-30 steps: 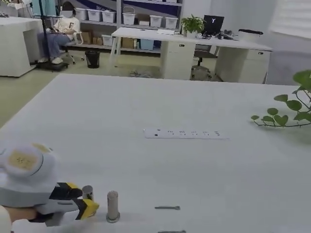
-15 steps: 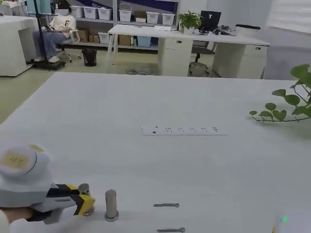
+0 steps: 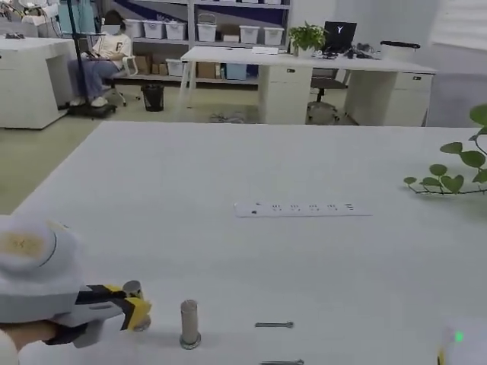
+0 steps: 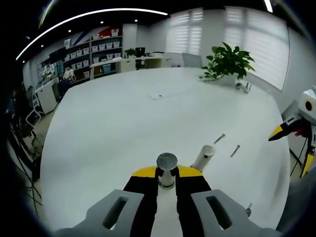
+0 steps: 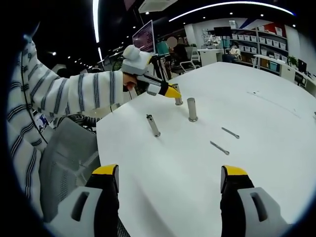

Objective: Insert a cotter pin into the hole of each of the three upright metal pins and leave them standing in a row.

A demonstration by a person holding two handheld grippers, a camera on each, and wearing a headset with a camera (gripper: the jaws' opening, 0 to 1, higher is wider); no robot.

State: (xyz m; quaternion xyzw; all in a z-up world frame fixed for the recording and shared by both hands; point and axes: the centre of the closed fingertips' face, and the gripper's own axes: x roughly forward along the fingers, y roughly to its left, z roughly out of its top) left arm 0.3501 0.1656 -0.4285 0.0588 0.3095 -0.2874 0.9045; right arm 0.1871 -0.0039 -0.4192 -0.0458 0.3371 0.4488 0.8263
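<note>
At a white workbench [image 3: 319,160], the left gripper [image 3: 137,314] had its yellow-tipped jaws clenched on an upright metal pin [image 4: 167,170] near the table's close edge, a person's striped sleeve [image 5: 74,96] behind it. A second metal pin [image 3: 189,323] stood upright just beside the held one, apart from it, while a third pin [image 5: 153,125] lay on its side nearer the person (seen in the right gripper view). Two cotter pins [image 3: 274,325] [image 3: 281,362] lay flat on the table to the right of the standing pins — loose, and well apart from the pins. The right gripper [image 5: 170,173] hung over the table's near right with its jaws spread wide and nothing between them. Farther back lay a white power strip [image 3: 303,209] — and, at the right edge, a leafy plant [image 3: 456,163].
</note>
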